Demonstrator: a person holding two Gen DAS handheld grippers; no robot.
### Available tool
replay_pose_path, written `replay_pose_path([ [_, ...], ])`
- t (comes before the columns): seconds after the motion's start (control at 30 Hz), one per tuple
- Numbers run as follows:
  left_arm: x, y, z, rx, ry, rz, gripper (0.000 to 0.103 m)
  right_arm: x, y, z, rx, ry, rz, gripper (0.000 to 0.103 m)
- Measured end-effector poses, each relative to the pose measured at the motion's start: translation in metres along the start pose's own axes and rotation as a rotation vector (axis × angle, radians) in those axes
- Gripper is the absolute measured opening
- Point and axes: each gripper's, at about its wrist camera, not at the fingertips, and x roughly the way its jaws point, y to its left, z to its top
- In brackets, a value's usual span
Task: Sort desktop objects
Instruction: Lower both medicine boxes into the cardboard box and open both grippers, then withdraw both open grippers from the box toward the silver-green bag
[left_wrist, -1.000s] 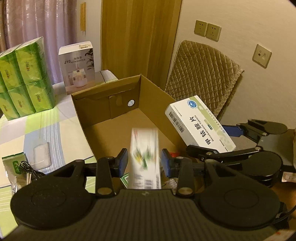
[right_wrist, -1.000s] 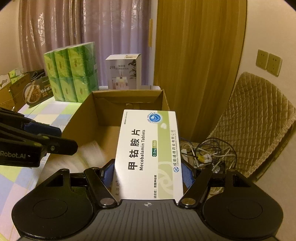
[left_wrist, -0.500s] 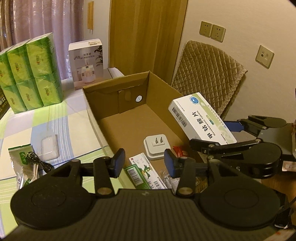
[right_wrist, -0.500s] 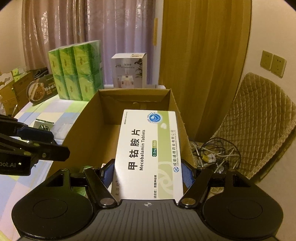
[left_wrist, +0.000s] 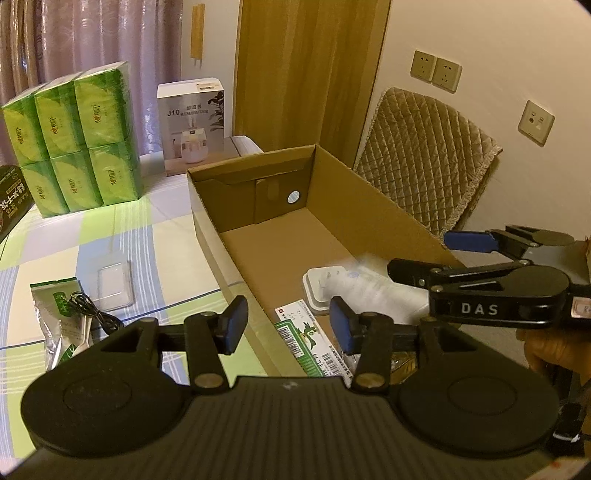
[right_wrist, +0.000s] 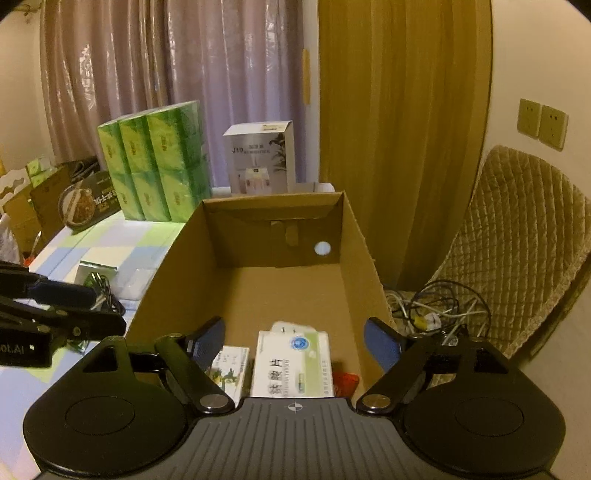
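Cardboard box (right_wrist: 280, 295) sits straight ahead of both grippers, open top, on the checked tablecloth (left_wrist: 110, 236).

Right gripper (right_wrist: 293, 341): jaws opening, wide apart, nothing clamped. The white-and-green medicine box (right_wrist: 291, 363) lies flat on the box floor below and between the fingers, pads clear of it on both sides. In the left wrist view it's just a white blur under the right gripper's near finger. It rests partly on a white plug adapter (left_wrist: 321, 282), which lies a bit further in.

Left gripper (left_wrist: 286, 325): jaws opening, gap modest, holding nothing. It hangs over the near-left wall of the box. The green-and-white carton (left_wrist: 314, 341) lies on the box floor just past its right finger, left of the medicine box as seen from the right gripper.

Outside the box, left of the left gripper: a clear plastic case (left_wrist: 112, 282), a green sachet (left_wrist: 57, 314) with a black cable (left_wrist: 92, 314) over it. Further ahead-left: a stack of green tissue packs (left_wrist: 74, 140) and a white humidifier box (left_wrist: 192, 125). Right of the box: a quilted chair back (left_wrist: 424, 158). A hand (left_wrist: 550, 347) shows under the right gripper's body.
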Motion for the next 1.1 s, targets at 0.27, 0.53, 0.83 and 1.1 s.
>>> replay_pose_path([
  [0.27, -0.002, 0.006, -0.007, -0.009, 0.006, 0.000, 0.046, -0.006, -0.002, -0.015, 0.023, 0.030, -0.006, 0.081],
  [0.53, -0.013, 0.015, -0.024, -0.023, 0.011, 0.020, 0.051, -0.021, 0.007, -0.026, 0.035, 0.019, 0.014, 0.084],
  [0.83, -0.034, 0.041, -0.057, -0.080, 0.028, 0.061, 0.058, -0.029, 0.030, -0.037, 0.042, 0.033, 0.047, 0.087],
  [1.1, -0.057, 0.075, -0.091, -0.153, 0.049, 0.114, 0.062, -0.037, 0.064, -0.040, 0.008, 0.034, 0.099, 0.089],
])
